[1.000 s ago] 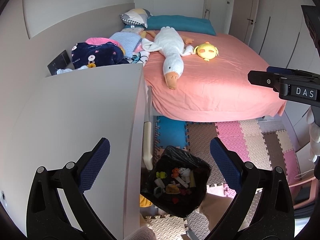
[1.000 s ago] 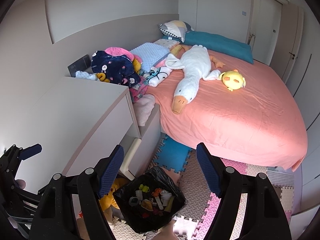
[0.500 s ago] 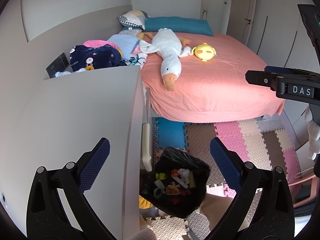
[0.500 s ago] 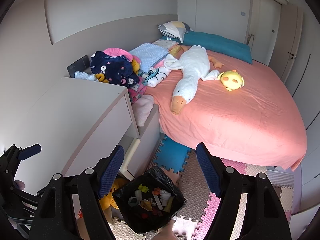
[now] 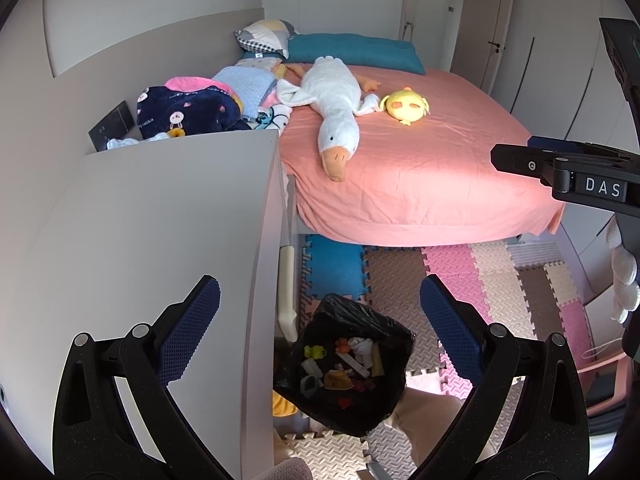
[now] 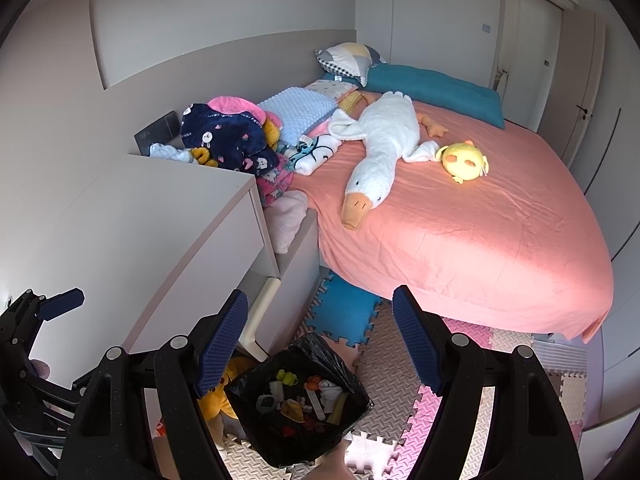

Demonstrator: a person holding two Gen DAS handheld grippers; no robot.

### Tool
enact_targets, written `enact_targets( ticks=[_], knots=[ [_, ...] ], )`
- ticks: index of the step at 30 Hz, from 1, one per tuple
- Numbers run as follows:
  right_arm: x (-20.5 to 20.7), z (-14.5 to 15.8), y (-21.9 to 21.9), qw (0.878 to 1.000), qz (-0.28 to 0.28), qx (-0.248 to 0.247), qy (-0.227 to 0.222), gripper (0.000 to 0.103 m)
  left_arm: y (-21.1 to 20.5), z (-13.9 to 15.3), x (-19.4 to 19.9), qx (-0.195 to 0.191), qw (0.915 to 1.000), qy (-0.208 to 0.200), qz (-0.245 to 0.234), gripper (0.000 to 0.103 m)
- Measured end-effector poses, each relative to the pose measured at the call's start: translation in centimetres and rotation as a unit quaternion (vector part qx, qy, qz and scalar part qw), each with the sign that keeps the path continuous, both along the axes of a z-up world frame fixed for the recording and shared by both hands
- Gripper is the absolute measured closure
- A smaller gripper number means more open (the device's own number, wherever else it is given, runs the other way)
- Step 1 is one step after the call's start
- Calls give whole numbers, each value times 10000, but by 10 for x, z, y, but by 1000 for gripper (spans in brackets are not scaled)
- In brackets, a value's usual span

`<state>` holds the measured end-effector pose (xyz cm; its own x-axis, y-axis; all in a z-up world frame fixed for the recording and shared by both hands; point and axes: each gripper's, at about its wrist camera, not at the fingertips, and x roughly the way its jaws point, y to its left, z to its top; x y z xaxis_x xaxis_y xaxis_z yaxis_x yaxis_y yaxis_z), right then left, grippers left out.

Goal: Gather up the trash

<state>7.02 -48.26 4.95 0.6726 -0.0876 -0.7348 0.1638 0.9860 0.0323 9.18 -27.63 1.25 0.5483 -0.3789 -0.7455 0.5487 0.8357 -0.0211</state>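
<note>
Bedding in salmon pink covers the wide bed (image 6: 460, 232) that fills the upper right of both views, with a long white plush goose with an orange bill (image 6: 384, 148) and a round yellow plush chick (image 6: 466, 162) lying on it. Left of the bed stands a pale grey cabinet whose bare tabletop (image 5: 160, 216) takes up the left half of the left wrist view. Foam puzzle mats in pink, cream, brown and blue (image 5: 472, 276) cover the floor in the lower part of the frame. On those mats, at bottom centre of both views and just beside the cabinet's front, sits the black plastic bin bag (image 6: 298, 404), its mouth open and many small coloured scraps visible inside. Judged from its crumpled film, the bag should be light, soft and slippery, likely to sag or tip if taken by one side; the gathered rim looks like the best place to pinch it, and thin film may tear under a sharp tug. Both tools hang above it: the left gripper (image 5: 320, 320) and the right gripper (image 6: 320, 332) each have their jaws spread wide with nothing held between the blue pads.
</note>
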Motion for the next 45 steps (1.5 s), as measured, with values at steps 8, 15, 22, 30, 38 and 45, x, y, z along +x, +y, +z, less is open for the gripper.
enact_targets(
  ticks=[8,15,22,30,38,45],
  knots=[
    [-1,0,-1,10000,5,5,-6,28,1,0,0,11,10000,-13,-5,6],
    [-2,0,-3,10000,0,-1,-5,28,1,0,0,81,10000,2,10,6],
    [-3,0,-4,10000,0,0,-5,28,0,1,-1,71,10000,-25,-22,6],
    [-5,0,-8,10000,-2,-14,19,28,1,0,0,49,10000,4,-10,6],
    [-6,0,-9,10000,-13,-27,16,28,-3,2,-2,64,10000,-57,-13,6],
    [-5,0,-8,10000,-20,-29,16,28,-4,1,-3,108,9999,-107,-3,6]
  ],
)
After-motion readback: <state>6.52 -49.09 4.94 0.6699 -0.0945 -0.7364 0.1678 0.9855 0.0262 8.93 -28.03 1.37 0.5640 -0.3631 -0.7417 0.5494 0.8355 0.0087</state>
